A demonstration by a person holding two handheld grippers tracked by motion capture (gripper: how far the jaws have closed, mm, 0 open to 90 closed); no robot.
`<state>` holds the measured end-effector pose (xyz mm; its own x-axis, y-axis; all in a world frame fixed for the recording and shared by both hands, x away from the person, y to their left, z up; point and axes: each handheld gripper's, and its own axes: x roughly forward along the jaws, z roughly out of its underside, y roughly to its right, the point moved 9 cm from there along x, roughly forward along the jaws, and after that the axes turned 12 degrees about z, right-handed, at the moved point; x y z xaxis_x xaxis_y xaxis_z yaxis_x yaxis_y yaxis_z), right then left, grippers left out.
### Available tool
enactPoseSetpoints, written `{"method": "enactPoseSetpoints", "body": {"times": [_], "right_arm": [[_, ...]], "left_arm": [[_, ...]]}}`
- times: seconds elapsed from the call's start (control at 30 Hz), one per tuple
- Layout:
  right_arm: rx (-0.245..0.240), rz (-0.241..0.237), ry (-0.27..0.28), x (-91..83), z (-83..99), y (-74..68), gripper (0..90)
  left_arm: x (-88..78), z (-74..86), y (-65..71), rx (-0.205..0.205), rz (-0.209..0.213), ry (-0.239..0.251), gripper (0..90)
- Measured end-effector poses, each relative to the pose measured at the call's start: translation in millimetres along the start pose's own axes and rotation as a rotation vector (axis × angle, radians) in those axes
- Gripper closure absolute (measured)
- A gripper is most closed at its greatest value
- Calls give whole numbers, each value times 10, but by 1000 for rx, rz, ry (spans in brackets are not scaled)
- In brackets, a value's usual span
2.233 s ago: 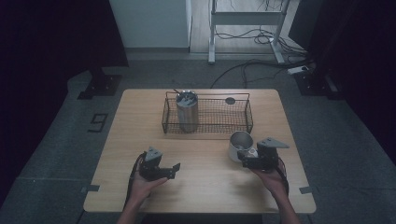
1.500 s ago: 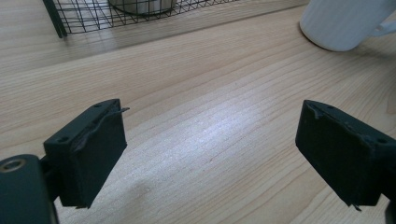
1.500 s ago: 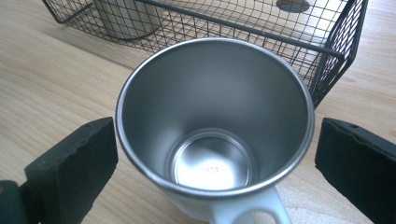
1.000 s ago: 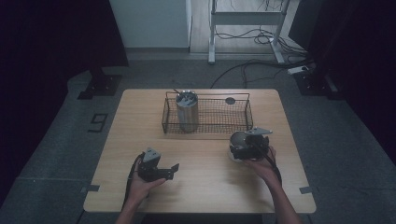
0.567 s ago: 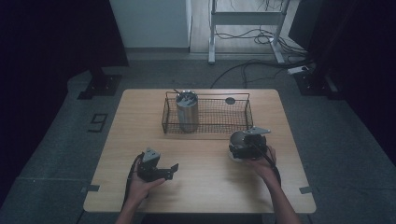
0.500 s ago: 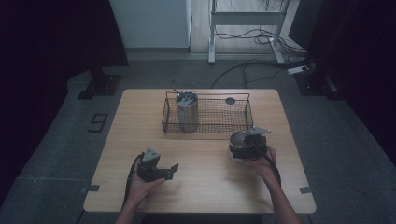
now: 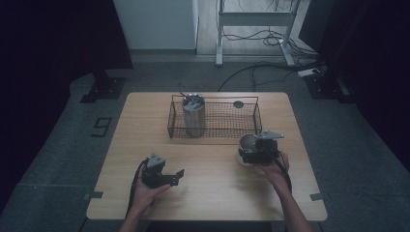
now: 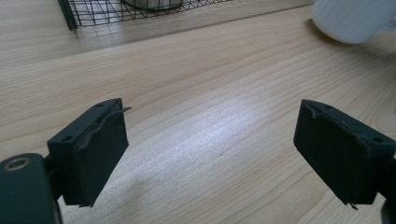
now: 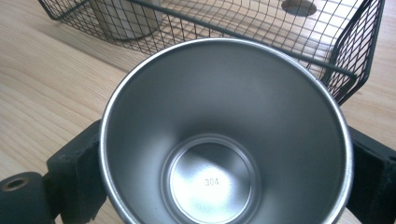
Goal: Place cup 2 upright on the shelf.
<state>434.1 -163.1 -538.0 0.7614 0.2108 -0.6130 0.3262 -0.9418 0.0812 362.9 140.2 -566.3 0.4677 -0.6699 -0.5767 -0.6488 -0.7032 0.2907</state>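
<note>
A steel cup [image 7: 245, 143] with a pale outer wall stands on the wooden table [image 7: 212, 193], right of centre, in front of the basket. My right gripper [image 7: 247, 151] reaches over it from the near side. In the right gripper view, the black pads press both sides of the cup [image 9: 215, 140], and the right gripper [image 9: 229, 140] is shut on it. My left gripper [image 7: 175, 177] rests near the front left, pointing right. In its own view, the left gripper [image 8: 212, 112] has its jaws apart over bare wood. They have just been closing, with nothing between them.
A black wire basket [image 7: 257, 116] sits at the back centre. It holds an upright steel tumbler [image 7: 194, 116] at its left end and a dark round disc [image 7: 238, 104] at its right. The basket's corner [image 9: 359, 51] is just beyond the cup.
My right gripper moved left from beside the cup to around it, and the cup now sits between its jaws. The left hand has stayed put.
</note>
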Motion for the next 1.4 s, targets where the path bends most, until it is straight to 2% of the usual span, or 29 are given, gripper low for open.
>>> {"method": "enactPoseSetpoints", "body": {"times": [0.43,0.73,0.9,1.4], "right_arm": [[-6,-11,51,-214,-200,-16,65],[-19,-15,98,-420,-444,-45,65],[-18,-14,105,-456,-519,-64,65],[-29,-12,127,-526,-759,-100,64]], "left_arm": [[1,11,8,-21,16,-3,101],[-27,1,5,-34,25,6,102],[1,34,-5,-43,26,-5,102],[22,62,-4,-36,28,-27,102]]}}
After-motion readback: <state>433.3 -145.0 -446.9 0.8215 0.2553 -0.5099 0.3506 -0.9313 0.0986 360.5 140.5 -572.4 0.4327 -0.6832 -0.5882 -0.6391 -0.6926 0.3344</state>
